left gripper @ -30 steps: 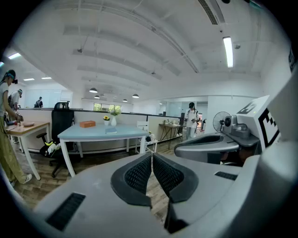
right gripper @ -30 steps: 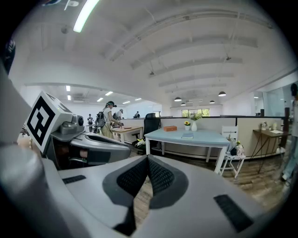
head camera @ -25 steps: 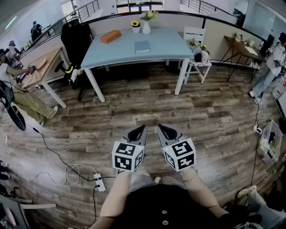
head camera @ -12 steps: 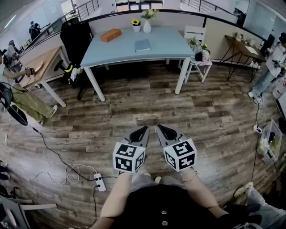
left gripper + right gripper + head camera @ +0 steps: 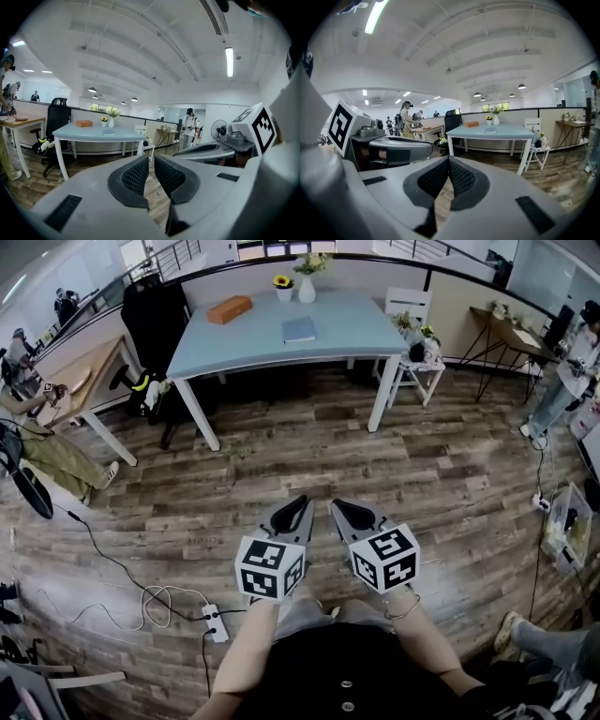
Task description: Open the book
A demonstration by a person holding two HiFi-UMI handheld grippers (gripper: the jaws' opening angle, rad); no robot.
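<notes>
Book (image 5: 299, 330) flat on light-blue counter (image 5: 361, 341), orange box (image 5: 231, 309) near, well apart from grippers. Left hand-held gripper (image 5: 296, 508), right hand-held gripper (image 5: 339, 510): jaws narrow, nearly together, empty, above wood floor (image 5: 441, 474).

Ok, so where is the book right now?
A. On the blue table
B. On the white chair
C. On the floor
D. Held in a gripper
A: the book lies flat and closed on the blue table, across the floor from the person, near the orange box and the vase.
</notes>
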